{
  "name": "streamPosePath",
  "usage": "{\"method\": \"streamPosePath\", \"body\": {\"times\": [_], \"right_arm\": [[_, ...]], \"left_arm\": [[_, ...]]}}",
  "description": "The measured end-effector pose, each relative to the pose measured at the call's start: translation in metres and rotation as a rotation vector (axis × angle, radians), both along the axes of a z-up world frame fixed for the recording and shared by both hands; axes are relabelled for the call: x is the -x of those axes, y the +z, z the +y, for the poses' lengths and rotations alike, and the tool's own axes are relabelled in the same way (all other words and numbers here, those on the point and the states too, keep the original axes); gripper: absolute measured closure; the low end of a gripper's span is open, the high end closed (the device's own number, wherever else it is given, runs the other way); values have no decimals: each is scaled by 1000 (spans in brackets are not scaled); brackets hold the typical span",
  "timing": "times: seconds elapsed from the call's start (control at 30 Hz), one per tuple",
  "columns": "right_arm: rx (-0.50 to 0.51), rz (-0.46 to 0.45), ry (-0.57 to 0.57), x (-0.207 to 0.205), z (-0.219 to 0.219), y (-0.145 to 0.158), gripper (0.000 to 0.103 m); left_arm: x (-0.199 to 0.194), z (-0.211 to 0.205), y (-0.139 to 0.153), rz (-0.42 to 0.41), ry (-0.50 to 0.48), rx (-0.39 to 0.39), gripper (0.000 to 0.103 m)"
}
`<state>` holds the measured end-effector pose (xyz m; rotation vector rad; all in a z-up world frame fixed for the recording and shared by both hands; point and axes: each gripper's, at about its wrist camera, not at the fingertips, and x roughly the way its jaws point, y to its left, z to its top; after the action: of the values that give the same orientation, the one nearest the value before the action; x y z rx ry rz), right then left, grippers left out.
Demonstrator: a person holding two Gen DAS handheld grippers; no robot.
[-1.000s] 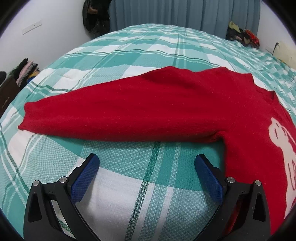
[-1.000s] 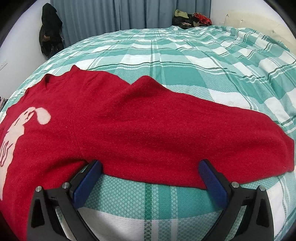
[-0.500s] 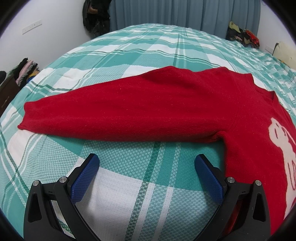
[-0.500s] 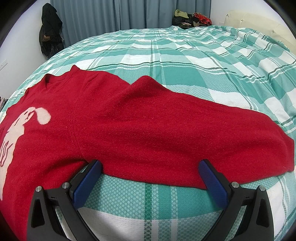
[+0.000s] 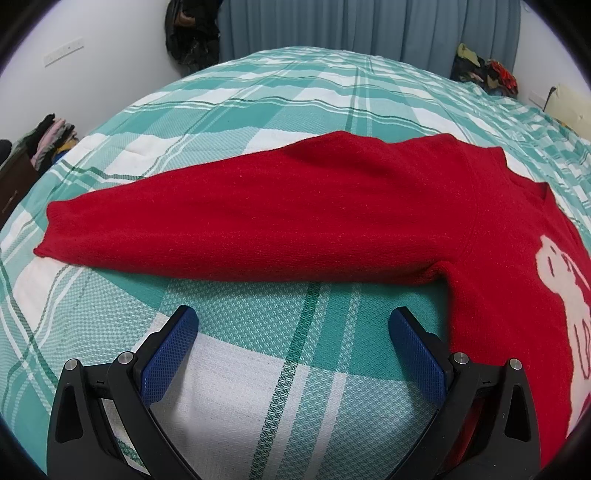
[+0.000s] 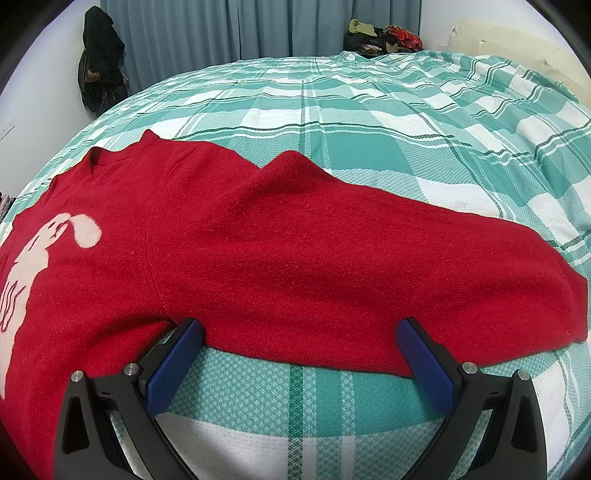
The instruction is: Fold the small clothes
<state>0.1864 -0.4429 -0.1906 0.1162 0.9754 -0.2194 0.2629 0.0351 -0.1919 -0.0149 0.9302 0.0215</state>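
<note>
Lying flat across the middle of both frames on a green-and-white plaid bed (image 5: 295,110): a red sweater (image 5: 332,221), sleeves stretched out to either side, white figure on its chest at the right edge of the left view and the left edge of the right view.

Hovering low at the bottom of the left view, left gripper (image 5: 293,325), jaws spread wide and holding nothing, well short of the left sleeve (image 5: 184,229) above it.

Sitting at the bottom of the right view, right gripper (image 6: 299,332), jaws likewise wide apart and empty, blue pads (image 6: 173,354) just reaching the near hem of the right sleeve (image 6: 406,277), the left-hand pad close to the armpit.

Likely risks from here: pinching only the top layer of knit and dragging it, so bunching the sleeve instead of folding it; catching the bedcover along with the hem, given how flat the fabric is lying; lifting one sleeve off-centre and skewing the body. Already showing: a raised ridge along the far edge of the right sleeve, likely to crease if folded in.

Around the edges: grey curtains (image 6: 221,33) along the top, dark clothing hanging (image 6: 99,62) at upper left, a clothes heap (image 6: 384,37) at upper right, a folded stack (image 5: 51,136) at the left edge of the left view. Nothing lying between jaws and sweater.
</note>
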Motion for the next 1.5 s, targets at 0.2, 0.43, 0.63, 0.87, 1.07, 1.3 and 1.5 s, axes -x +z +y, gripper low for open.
{"method": "streamPosePath", "body": {"times": [0.2, 0.43, 0.63, 0.87, 1.07, 1.3, 1.5], "right_arm": [[0, 0, 0, 0, 0, 0, 0], [1, 0, -1, -1, 0, 0, 0], [1, 0, -1, 0, 0, 0, 0], [1, 0, -1, 0, 0, 0, 0], [1, 0, -1, 0, 0, 0, 0], [1, 0, -1, 0, 0, 0, 0], [1, 0, -1, 0, 0, 0, 0]], "left_arm": [[0, -1, 0, 1, 1, -8, 1], [-2, 0, 1, 18, 2, 10, 1], [-2, -2, 1, 19, 3, 11, 0], [-1, -1, 2, 19, 4, 12, 1], [-2, -1, 2, 19, 4, 12, 1], [-1, -2, 1, 19, 4, 12, 1], [-2, -1, 2, 19, 5, 12, 0]]}}
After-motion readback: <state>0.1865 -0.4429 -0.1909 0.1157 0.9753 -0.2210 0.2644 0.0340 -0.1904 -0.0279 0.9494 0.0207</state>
